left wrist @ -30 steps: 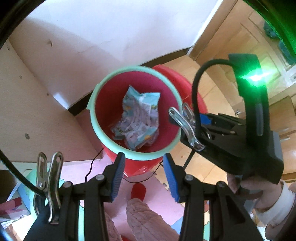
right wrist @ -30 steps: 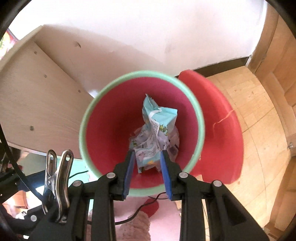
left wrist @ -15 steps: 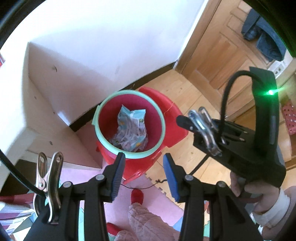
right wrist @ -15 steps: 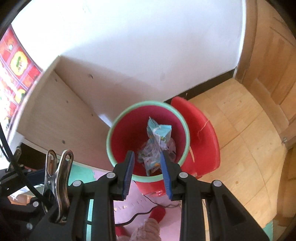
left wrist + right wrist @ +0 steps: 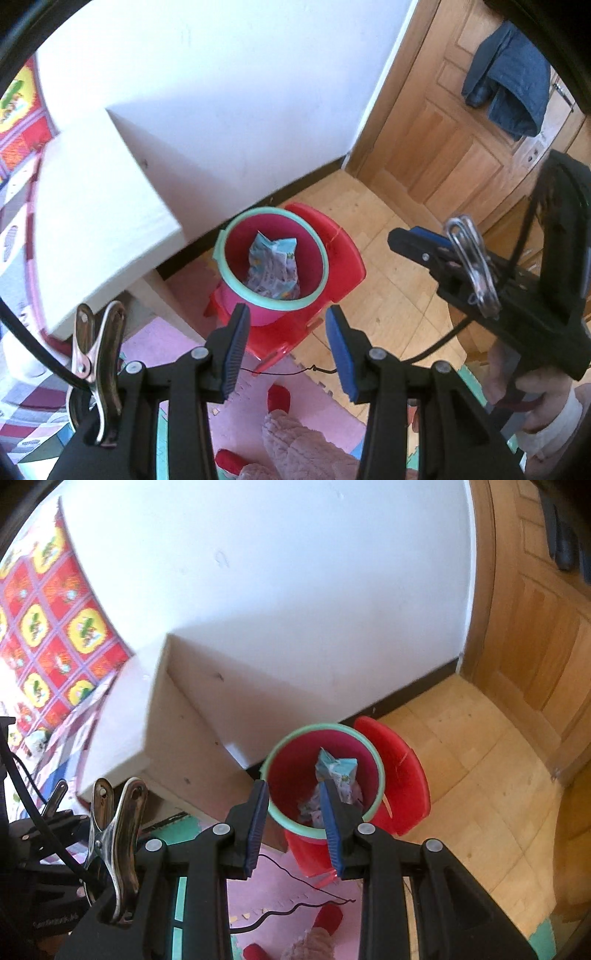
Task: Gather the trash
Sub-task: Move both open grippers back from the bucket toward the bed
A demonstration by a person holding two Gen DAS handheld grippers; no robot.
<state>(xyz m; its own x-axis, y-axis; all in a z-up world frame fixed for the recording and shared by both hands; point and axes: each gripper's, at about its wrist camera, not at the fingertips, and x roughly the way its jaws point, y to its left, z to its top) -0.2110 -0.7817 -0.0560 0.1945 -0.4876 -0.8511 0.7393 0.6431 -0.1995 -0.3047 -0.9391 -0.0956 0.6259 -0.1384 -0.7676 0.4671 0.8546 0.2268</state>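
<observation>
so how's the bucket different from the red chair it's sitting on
The bucket is round and deep with a mint-green rim; the red chair is one flat red colour with a curved back rising behind the bucket. The bucket holds crumpled printed wrappers; the chair carries only the bucket. The bucket's walls look pinker than the chair. Both look like plastic and stand by the white wall.

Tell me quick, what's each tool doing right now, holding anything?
Left tool: open, nothing between its pads.
Right tool: open, empty; the crumpled wrapper lies in the red bin far below.
</observation>
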